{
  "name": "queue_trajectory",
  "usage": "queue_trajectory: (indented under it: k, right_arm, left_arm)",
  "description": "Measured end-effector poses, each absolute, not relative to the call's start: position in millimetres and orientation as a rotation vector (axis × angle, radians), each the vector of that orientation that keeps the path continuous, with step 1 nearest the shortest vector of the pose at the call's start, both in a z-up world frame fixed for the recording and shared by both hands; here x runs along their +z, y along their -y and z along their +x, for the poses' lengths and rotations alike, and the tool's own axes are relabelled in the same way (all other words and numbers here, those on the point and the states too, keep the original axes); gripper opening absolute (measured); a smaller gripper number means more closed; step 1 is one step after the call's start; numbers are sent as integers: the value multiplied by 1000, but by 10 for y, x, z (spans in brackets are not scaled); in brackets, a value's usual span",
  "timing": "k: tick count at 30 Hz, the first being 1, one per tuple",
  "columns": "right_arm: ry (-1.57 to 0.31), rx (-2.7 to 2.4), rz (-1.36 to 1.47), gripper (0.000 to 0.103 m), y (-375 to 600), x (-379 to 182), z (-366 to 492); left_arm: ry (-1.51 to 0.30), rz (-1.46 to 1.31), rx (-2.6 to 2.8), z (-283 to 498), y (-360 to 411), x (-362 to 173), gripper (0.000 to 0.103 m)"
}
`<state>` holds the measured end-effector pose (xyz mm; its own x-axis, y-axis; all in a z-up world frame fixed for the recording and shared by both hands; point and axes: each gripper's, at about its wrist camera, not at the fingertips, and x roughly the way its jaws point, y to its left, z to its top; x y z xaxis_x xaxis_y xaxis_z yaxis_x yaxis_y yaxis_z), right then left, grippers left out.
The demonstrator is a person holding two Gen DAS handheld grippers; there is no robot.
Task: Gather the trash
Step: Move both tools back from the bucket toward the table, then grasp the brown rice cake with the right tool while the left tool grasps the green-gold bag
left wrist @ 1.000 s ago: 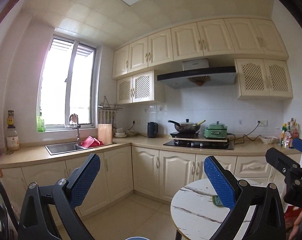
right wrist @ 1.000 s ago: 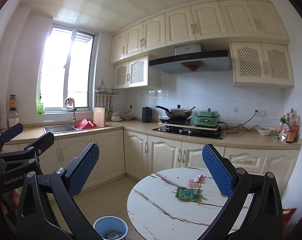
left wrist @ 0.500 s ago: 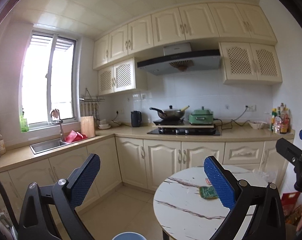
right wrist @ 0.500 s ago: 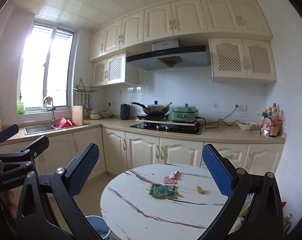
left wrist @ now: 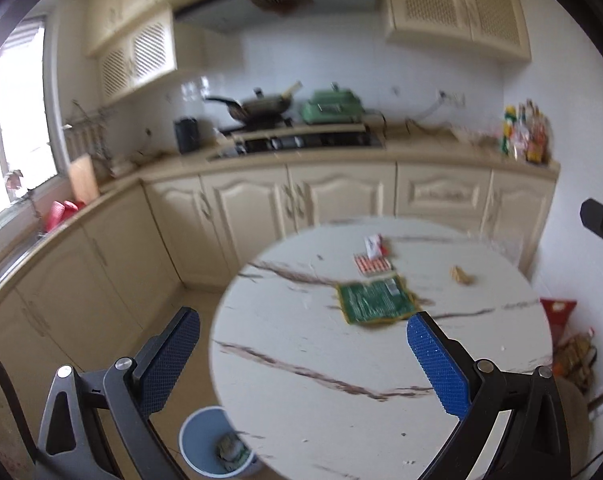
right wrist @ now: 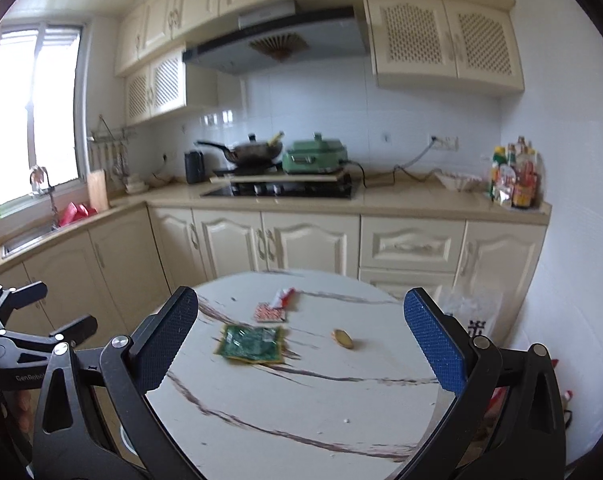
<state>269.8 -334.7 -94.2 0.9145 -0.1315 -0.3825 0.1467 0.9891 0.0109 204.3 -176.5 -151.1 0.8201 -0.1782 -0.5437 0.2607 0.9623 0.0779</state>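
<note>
A round white marble table (left wrist: 309, 360) (right wrist: 285, 400) holds trash: a green wrapper (left wrist: 375, 299) (right wrist: 251, 343), a red-striped wrapper (left wrist: 371, 263) (right wrist: 269, 313), a red-and-white packet (left wrist: 374, 245) (right wrist: 284, 297) and a small yellow-brown scrap (left wrist: 461, 275) (right wrist: 342, 339). A blue bin (left wrist: 215, 446) with some trash inside stands on the floor left of the table. My left gripper (left wrist: 301, 364) is open and empty above the table's near side. My right gripper (right wrist: 301, 340) is open and empty, with the green wrapper between and beyond its pads.
Cream kitchen cabinets (right wrist: 301, 240) run behind the table, with a stove (right wrist: 285, 190), wok, green cooker and bottles (right wrist: 515, 180) on the counter. A sink (left wrist: 17, 248) is at left. Bags (left wrist: 573, 356) lie on the floor right of the table.
Both views have swung right and tilted down. The table and its trash now sit nearer and more central, and the bin has come into the left wrist view. Both grippers stay open.
</note>
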Motion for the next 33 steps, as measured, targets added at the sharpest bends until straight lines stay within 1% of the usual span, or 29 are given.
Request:
queue_trajectory:
  k: [3, 9, 15, 21, 28, 30, 31, 33]
  right_arm:
    - [-496, -173, 45, 103, 3613, -1259, 3057]
    - [-668, -175, 26, 103, 3942, -1885, 3625]
    - [-767, -134, -18, 103, 4044, -2312, 4116]
    - [-854, -120, 35, 103, 4316, -2517, 4587]
    - [-978, -81, 68, 103, 4459, -2918, 4984]
    - [-985, -66, 58, 93, 4429, -2985, 5023]
    - [-990, -61, 56, 90, 4421, -3014, 5035]
    - [-997, -56, 42, 81, 4402, -3049, 5050]
  left_arm:
    - [-689, 149, -272, 2574, 1955, -1713, 102]
    - [-833, 147, -269, 3286, 2145, -2040, 102]
    - [-957, 27, -275, 3922, 2156, -2116, 102]
    - [-949, 14, -237, 4324, 2112, -2085, 102]
    - [-905, 48, -168, 4376, 1988, -2019, 102]
    - [-898, 41, -171, 4426, 1948, -1992, 102]
    - [-896, 40, -169, 4475, 1927, -1973, 102]
    - [-890, 40, -172, 4504, 1915, -1955, 102]
